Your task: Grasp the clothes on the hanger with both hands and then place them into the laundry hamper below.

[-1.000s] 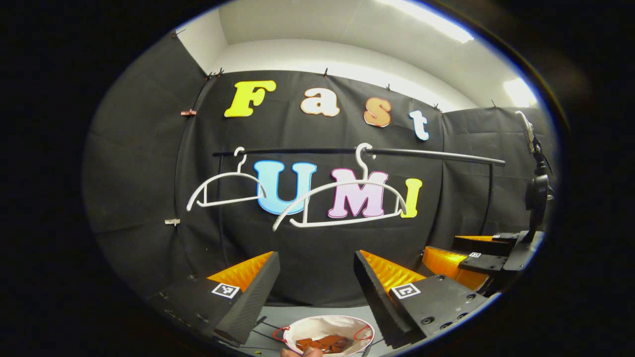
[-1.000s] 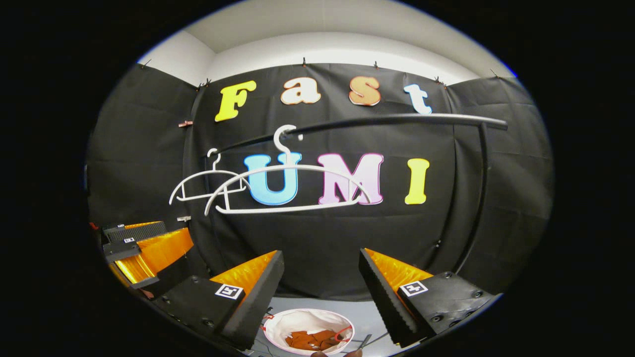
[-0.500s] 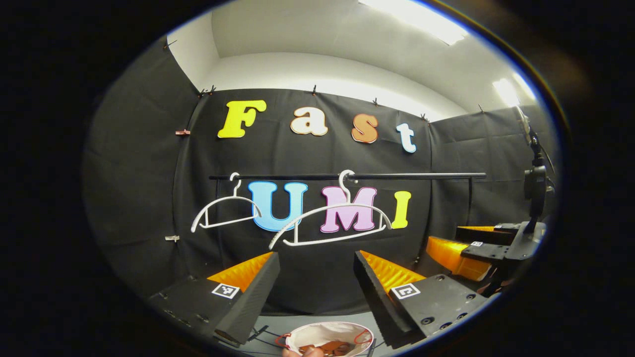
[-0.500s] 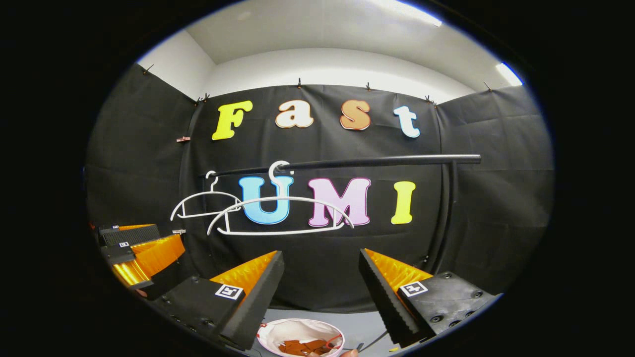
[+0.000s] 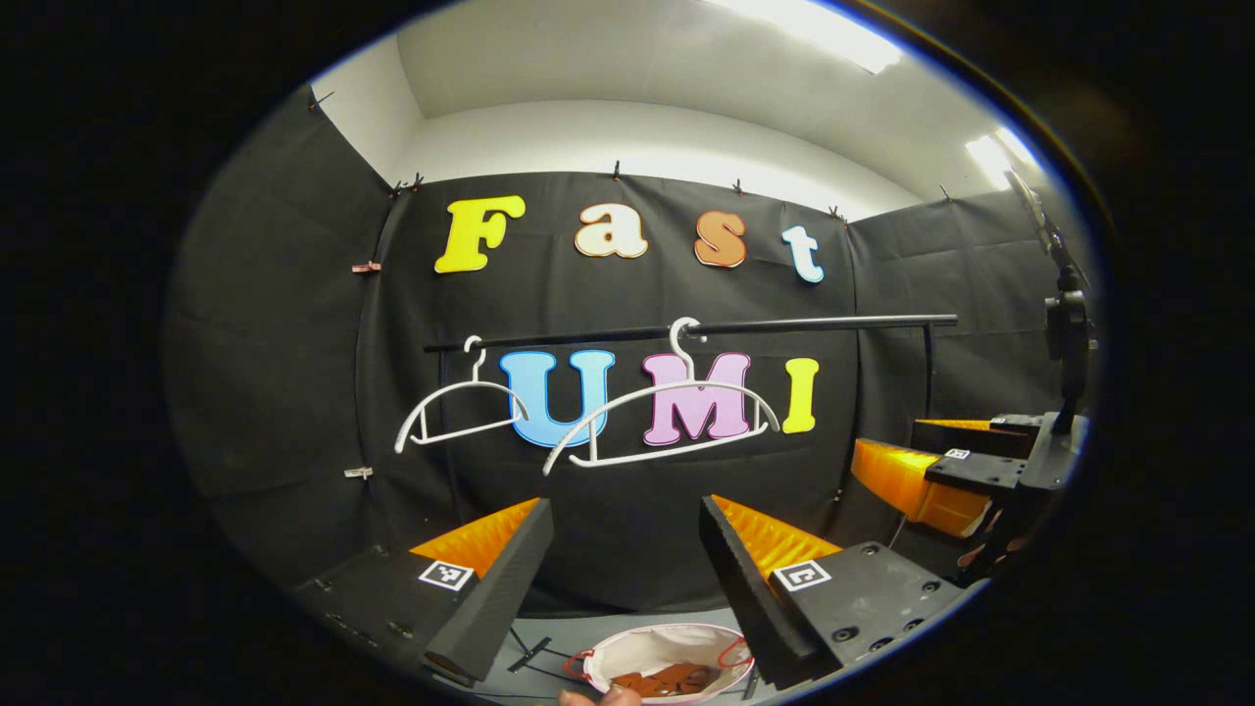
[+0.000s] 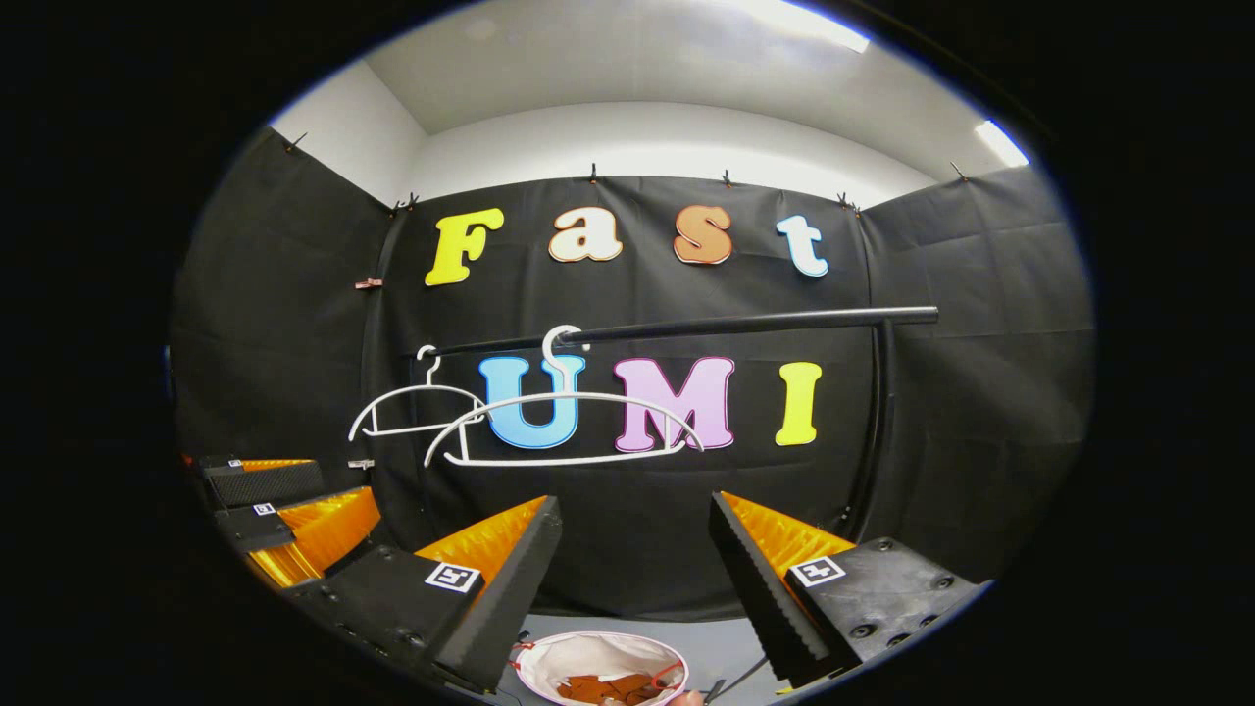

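Left gripper view: two bare white hangers (image 5: 662, 417) hang on the rail (image 5: 706, 329), while the rust-brown clothes (image 5: 677, 677) lie in the white laundry hamper (image 5: 672, 647) below. Both the left hand-held gripper (image 5: 626, 559) and right hand-held gripper (image 6: 635, 559) are spread and empty. The task appears complete.

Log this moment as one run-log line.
left gripper: open | right gripper: open | hangers: bare on rail | clothes: in hamper | phase: placed
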A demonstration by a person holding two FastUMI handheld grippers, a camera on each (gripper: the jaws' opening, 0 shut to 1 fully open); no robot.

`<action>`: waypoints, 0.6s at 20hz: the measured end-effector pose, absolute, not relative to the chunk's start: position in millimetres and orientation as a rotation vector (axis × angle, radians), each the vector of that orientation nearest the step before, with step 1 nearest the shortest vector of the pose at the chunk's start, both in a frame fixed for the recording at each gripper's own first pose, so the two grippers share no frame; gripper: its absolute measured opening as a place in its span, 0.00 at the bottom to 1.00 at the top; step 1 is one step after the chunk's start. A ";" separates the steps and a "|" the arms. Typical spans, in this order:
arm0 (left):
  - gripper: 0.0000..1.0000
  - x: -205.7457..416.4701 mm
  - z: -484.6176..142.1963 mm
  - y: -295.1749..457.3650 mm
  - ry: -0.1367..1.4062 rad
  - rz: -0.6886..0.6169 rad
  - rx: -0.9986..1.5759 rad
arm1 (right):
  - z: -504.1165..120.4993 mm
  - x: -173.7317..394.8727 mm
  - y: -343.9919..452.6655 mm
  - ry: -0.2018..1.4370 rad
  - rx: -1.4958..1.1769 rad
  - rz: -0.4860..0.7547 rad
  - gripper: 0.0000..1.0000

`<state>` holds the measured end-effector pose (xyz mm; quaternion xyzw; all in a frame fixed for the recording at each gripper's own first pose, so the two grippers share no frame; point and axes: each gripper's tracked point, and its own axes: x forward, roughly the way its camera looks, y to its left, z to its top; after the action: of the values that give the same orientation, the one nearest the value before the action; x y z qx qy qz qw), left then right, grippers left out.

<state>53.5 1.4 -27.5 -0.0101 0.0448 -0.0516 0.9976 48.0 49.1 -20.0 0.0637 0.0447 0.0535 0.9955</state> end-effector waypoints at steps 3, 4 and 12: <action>0.95 52.0 -24.3 1.6 0.086 -0.100 -0.027 | -18.4 44.5 52.7 0.086 0.111 0.116 0.99; 0.92 51.4 -23.9 1.2 0.085 -0.098 -0.026 | -16.7 43.2 51.8 0.081 0.103 0.116 0.99; 0.95 42.1 -32.6 -4.1 0.099 -0.091 -0.002 | -12.7 29.1 51.5 0.067 0.094 0.125 0.99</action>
<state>42.1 -4.1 -32.6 -0.0012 0.0493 -0.0456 0.9977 29.1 51.5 -12.7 0.0469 0.0335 0.0625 0.9964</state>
